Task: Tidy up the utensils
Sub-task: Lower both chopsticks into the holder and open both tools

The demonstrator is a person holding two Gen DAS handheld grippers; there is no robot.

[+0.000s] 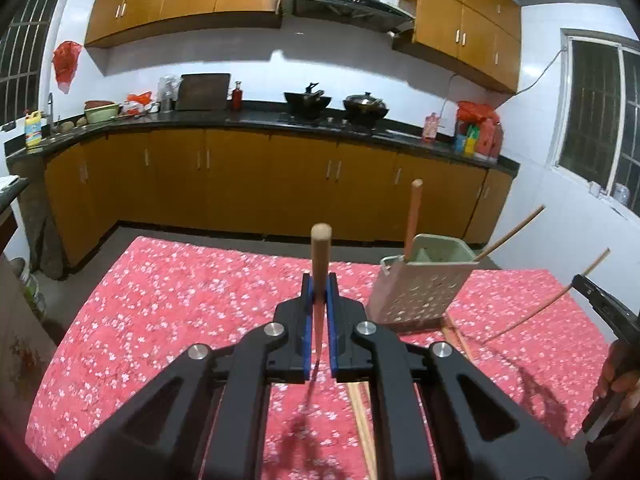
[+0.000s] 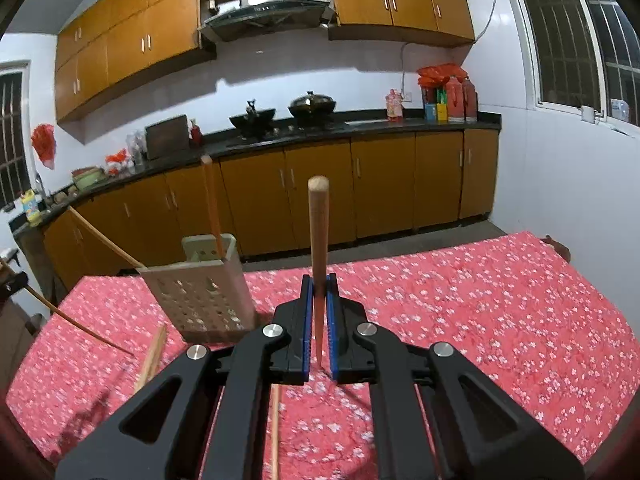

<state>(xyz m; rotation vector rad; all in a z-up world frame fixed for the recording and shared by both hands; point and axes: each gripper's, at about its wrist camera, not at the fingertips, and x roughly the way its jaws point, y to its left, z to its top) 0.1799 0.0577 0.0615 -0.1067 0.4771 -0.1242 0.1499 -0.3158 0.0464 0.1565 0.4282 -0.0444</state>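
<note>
My left tongs (image 1: pixel 319 292) and right tongs (image 2: pixel 319 292) each clamp one chopstick (image 1: pixel 320 264), held above the table. The holder (image 1: pixel 420 284) stands ahead, tilted; I should aim tips down into its open compartment.

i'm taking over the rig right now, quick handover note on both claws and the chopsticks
Left claw: shut on a chopstick, held upright above the table.
Right claw: shut on another chopstick, also upright.
Holder: on the red cloth, one chopstick standing in it.
Left to do: put both held chopsticks in the holder, then the loose sticks lying on the cloth.
</note>
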